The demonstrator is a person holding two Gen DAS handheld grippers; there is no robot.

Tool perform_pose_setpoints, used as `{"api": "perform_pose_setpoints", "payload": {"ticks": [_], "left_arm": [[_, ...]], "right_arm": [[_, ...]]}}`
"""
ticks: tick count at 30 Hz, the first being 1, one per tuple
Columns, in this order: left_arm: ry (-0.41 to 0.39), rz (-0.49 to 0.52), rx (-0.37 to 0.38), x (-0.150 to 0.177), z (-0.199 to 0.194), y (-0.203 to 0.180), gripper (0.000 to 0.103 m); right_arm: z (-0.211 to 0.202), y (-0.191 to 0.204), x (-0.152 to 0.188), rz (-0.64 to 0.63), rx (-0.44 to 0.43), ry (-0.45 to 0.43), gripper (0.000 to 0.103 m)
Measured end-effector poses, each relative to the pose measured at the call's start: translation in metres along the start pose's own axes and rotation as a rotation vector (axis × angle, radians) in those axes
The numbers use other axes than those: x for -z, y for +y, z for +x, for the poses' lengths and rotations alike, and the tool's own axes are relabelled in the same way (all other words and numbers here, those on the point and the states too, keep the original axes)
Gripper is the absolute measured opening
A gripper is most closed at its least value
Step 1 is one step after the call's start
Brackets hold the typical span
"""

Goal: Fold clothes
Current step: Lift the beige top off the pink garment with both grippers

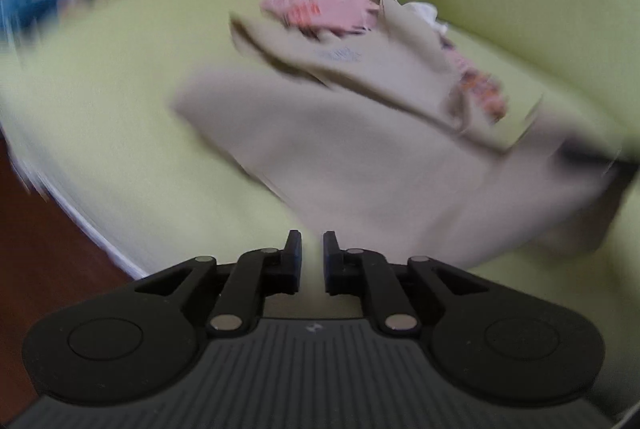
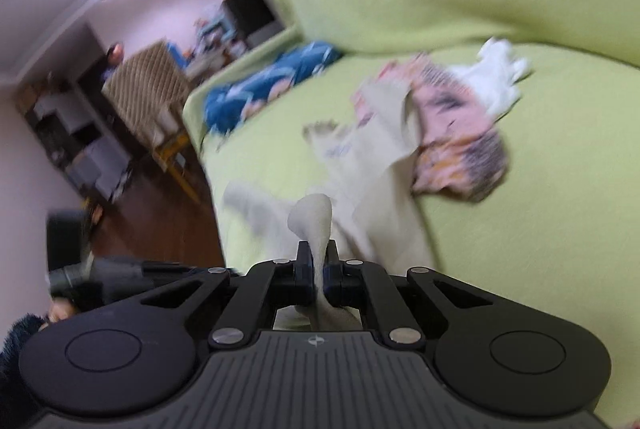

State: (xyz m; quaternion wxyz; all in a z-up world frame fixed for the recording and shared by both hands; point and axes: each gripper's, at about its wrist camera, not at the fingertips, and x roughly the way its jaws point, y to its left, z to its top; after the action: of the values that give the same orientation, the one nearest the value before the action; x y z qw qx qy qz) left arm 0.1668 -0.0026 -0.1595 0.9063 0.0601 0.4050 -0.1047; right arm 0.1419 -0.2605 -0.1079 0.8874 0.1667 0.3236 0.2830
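A beige garment (image 1: 360,157) lies rumpled on the lime-green sofa cover (image 1: 100,109). My left gripper (image 1: 312,257) hovers just before the garment's near edge, its fingers a narrow gap apart with only the cover showing between them. My right gripper (image 2: 317,261) is shut on a raised fold of the beige garment (image 2: 312,217), and the rest of the cloth trails away over the seat (image 2: 520,229). Both views are motion-blurred.
A pink patterned garment (image 2: 452,133) and a white one (image 2: 496,77) lie behind the beige one by the sofa back. A blue printed garment (image 2: 264,85) sits at the far end. Wooden floor (image 2: 160,217), a woven-back chair (image 2: 148,85) and shelves lie left of the sofa.
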Motion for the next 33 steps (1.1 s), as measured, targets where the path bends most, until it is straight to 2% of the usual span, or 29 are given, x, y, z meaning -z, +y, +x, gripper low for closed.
{"api": "perform_pose_setpoints", "payload": {"ticks": [4, 5, 9, 13, 14, 15, 19, 21, 23, 26, 27, 28, 29, 30, 31, 33], "left_arm": [[-0.117, 0.465, -0.283, 0.015, 0.006, -0.026, 0.022], [-0.135, 0.516, -0.282, 0.021, 0.005, -0.031, 0.023], [-0.208, 0.720, -0.271, 0.045, -0.002, -0.049, 0.043], [-0.281, 0.923, -0.258, 0.069, -0.008, -0.068, 0.049], [-0.290, 0.916, -0.236, 0.069, -0.009, -0.071, 0.053], [-0.294, 0.917, -0.227, 0.070, -0.007, -0.074, 0.062], [-0.275, 0.934, -0.243, 0.069, 0.012, -0.080, 0.063], [-0.292, 0.906, -0.227, 0.060, 0.014, -0.084, 0.063], [-0.309, 0.822, -0.151, 0.045, 0.011, -0.092, 0.063], [-0.300, 0.680, -0.092, 0.024, 0.021, -0.100, 0.060], [-0.280, 0.640, -0.106, 0.020, 0.028, -0.100, 0.047], [-0.261, 0.600, -0.119, 0.015, 0.034, -0.099, 0.021], [-0.241, 0.560, -0.133, 0.010, 0.040, -0.099, 0.007], [-0.223, 0.536, -0.134, 0.008, 0.042, -0.096, 0.002], [-0.228, 0.526, -0.130, 0.007, 0.040, -0.093, 0.002], [-0.240, 0.574, -0.145, 0.015, 0.030, -0.090, 0.002]], "right_arm": [[-0.014, -0.010, -0.025, 0.022, 0.039, -0.071, 0.005], [-0.013, -0.011, -0.032, 0.019, 0.052, -0.080, 0.005], [-0.004, -0.013, -0.058, -0.037, 0.067, -0.094, 0.005], [0.006, -0.009, -0.080, -0.101, 0.061, -0.112, 0.005], [0.007, -0.009, -0.085, -0.110, 0.058, -0.118, 0.005], [0.008, -0.009, -0.089, -0.117, 0.059, -0.124, 0.005], [0.009, -0.013, -0.098, -0.110, 0.066, -0.138, 0.005], [0.007, -0.015, -0.100, -0.094, 0.053, -0.154, 0.005], [0.005, -0.015, -0.100, -0.087, 0.036, -0.167, 0.005], [0.003, -0.014, -0.101, -0.089, 0.013, -0.174, 0.005], [0.001, -0.013, -0.100, -0.102, 0.009, -0.171, 0.005], [-0.002, -0.012, -0.099, -0.119, 0.006, -0.166, 0.005], [-0.004, -0.012, -0.098, -0.135, 0.004, -0.161, 0.005], [-0.008, -0.010, -0.096, -0.159, 0.003, -0.153, 0.005], [-0.012, -0.008, -0.090, -0.200, -0.001, -0.141, 0.005], [-0.022, -0.002, -0.072, -0.308, 0.003, -0.094, 0.005]]}}
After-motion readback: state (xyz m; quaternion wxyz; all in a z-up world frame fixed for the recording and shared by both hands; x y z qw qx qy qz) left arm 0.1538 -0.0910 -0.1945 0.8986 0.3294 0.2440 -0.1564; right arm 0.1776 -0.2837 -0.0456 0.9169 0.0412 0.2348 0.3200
